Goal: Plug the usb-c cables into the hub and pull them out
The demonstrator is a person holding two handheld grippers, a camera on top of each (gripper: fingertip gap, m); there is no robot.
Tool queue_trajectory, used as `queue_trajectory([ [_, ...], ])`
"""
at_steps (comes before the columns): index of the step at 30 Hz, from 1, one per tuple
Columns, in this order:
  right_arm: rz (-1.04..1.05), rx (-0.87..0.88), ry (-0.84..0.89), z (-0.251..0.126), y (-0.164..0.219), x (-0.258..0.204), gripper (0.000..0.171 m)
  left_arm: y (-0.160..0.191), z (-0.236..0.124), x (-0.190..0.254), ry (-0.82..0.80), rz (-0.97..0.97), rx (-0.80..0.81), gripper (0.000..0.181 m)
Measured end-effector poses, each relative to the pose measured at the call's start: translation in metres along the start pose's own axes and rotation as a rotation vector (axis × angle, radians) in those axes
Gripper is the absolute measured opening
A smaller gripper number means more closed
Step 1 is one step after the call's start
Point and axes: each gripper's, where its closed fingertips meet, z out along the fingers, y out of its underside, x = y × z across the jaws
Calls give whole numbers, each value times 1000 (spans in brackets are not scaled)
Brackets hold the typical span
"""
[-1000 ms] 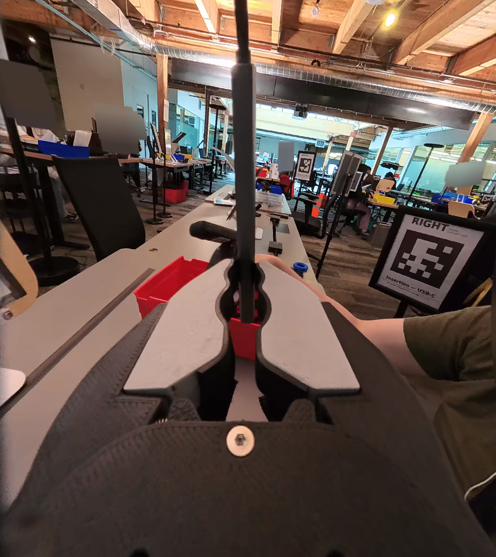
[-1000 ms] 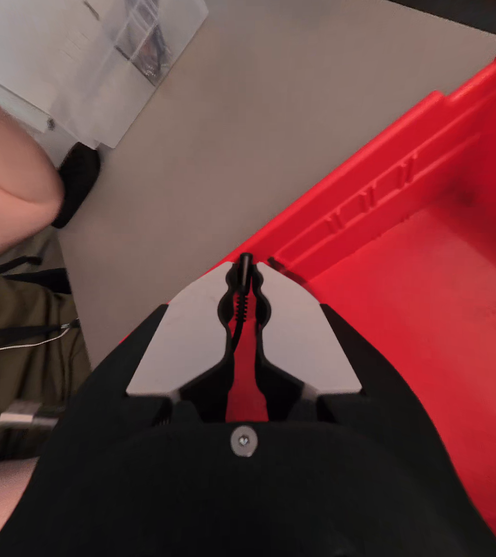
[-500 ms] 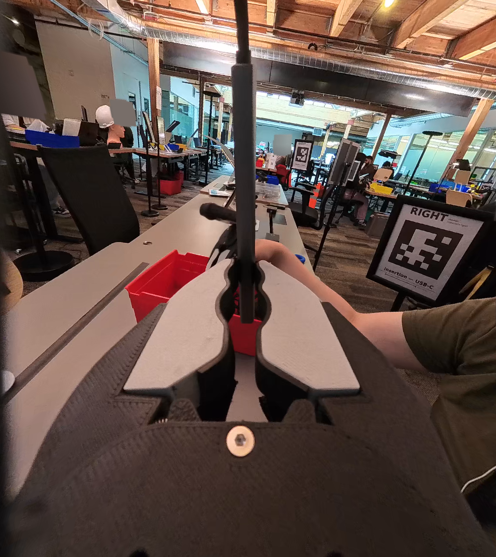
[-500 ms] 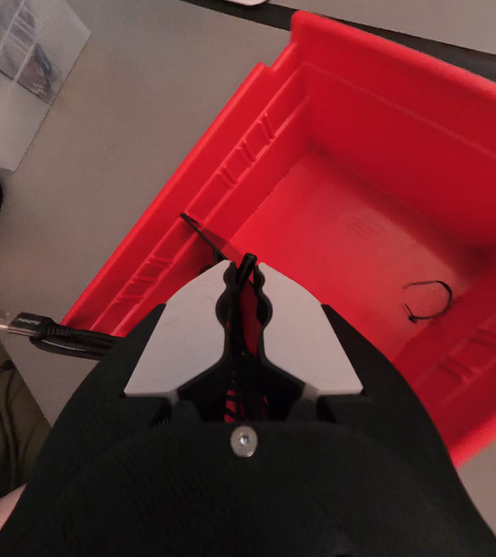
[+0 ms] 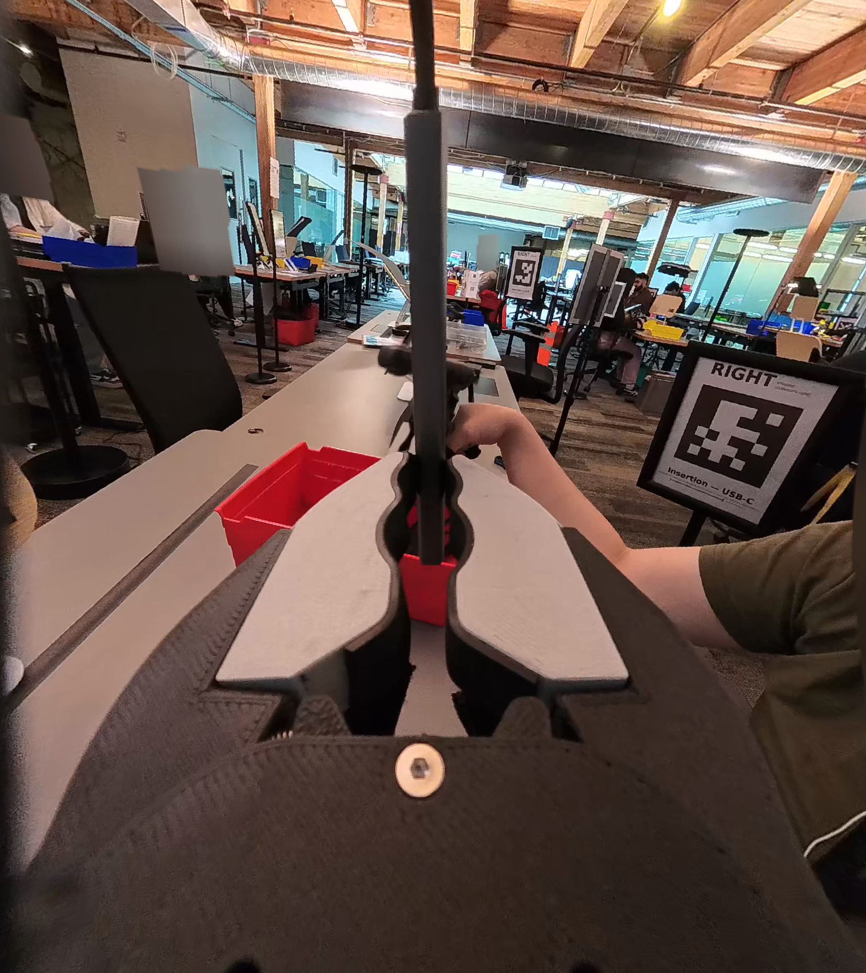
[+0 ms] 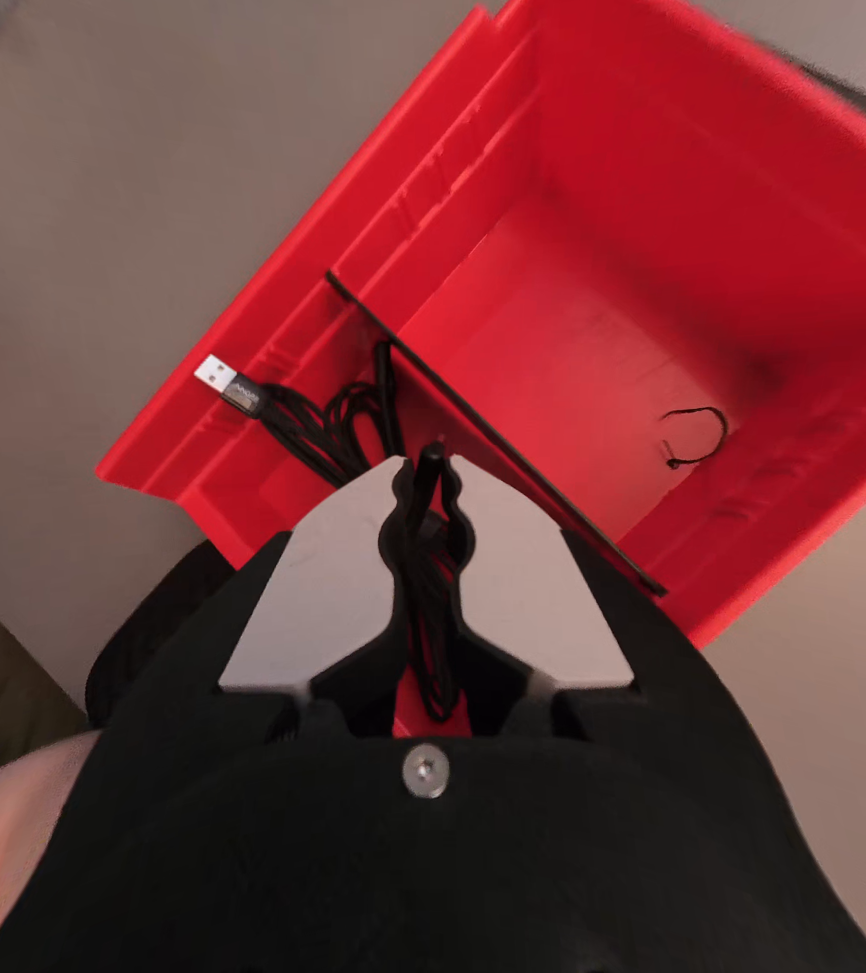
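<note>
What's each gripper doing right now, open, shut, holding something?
Left gripper: shut on the upright slim grey hub.
Right gripper: shut on the bundled black braided cable, above the red plastic bin.

Black gripper (image 5: pixel 428 518) — grey fingers (image 5: pixel 325 574)

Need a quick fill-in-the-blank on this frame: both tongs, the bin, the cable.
1. The left tongs are shut on a slim grey ____ that stands upright.
2. The right tongs hold a black cable over a bin coloured ____.
3. A thin black divider splits the bin into ____ compartments.
4. The cable's silver USB-A plug lies on the bin's ____.

Missing words: hub; red; two; rim
</note>
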Motion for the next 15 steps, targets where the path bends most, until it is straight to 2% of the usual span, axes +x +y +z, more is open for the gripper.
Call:
queue_trajectory([
  [8,-60,-151,-98,35,12,-12,22,9,8,0,7,0,-35,9],
  [12,-80,-90,0,22,-2,-5,37,13,10,-3,-2,1,-50,9],
  [15,-103,44,188,-6,-29,8,53,16,12,-3,-3,4,-60,9],
])
